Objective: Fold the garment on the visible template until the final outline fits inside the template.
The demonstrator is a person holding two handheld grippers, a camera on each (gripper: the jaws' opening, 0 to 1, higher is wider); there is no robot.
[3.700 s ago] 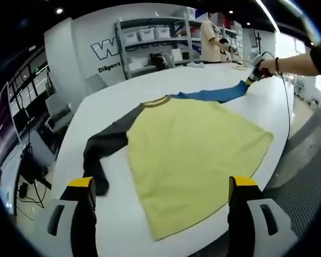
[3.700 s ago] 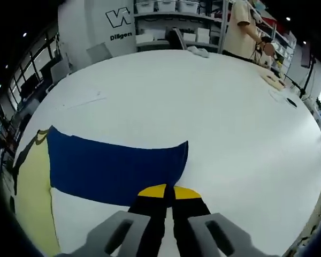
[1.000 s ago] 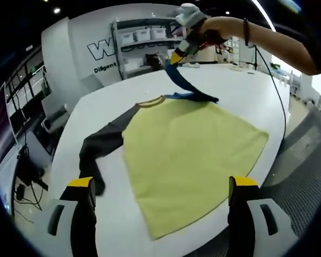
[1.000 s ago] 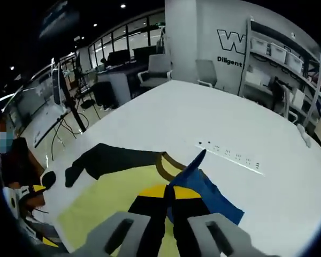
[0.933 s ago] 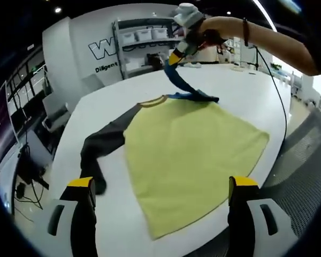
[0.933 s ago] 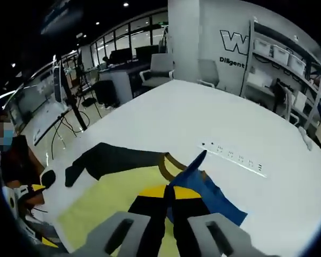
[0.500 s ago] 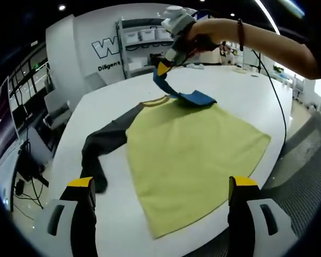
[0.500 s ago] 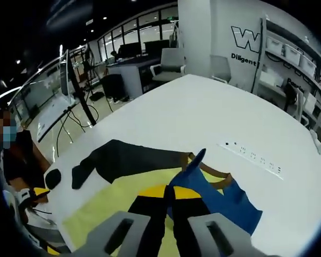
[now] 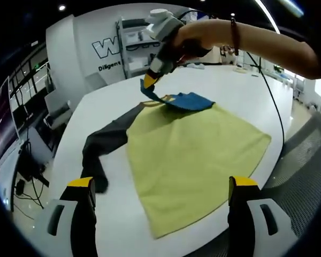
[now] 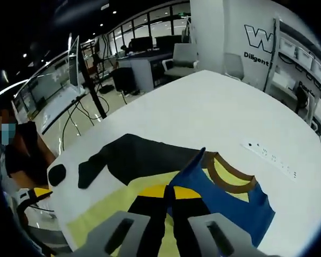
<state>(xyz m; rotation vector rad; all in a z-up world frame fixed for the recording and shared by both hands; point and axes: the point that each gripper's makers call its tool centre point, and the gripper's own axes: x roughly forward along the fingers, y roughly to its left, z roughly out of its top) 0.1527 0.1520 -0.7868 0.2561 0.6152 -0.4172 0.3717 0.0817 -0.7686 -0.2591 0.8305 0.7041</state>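
A long-sleeved shirt lies flat on the white table point(image 9: 241, 91). Its yellow body point(image 9: 192, 144) is spread in the middle, and its dark grey sleeve point(image 9: 104, 142) trails off to the left. The blue sleeve point(image 9: 186, 100) is doubled back over the shoulder near the brown collar point(image 10: 230, 181). My right gripper point(image 9: 148, 83) hangs above the collar, shut on the blue sleeve's end point(image 10: 190, 166). In the right gripper view its jaws point(image 10: 169, 194) are pressed together over the cloth. My left gripper point(image 9: 161, 183) stands wide open at the near edge, with nothing in it.
A power strip point(image 10: 270, 155) is set into the table beyond the collar. Mesh chair backs point(image 9: 305, 160) stand at the table's right edge. Shelving with bins point(image 9: 134, 37) lines the far wall. Desks, monitors and cables point(image 10: 91, 80) sit off the table's other side.
My right gripper has lifted the blue sleeve from its stretched-out position and carried it back over the shoulder toward the collar and grey sleeve. The left gripper has stayed open.
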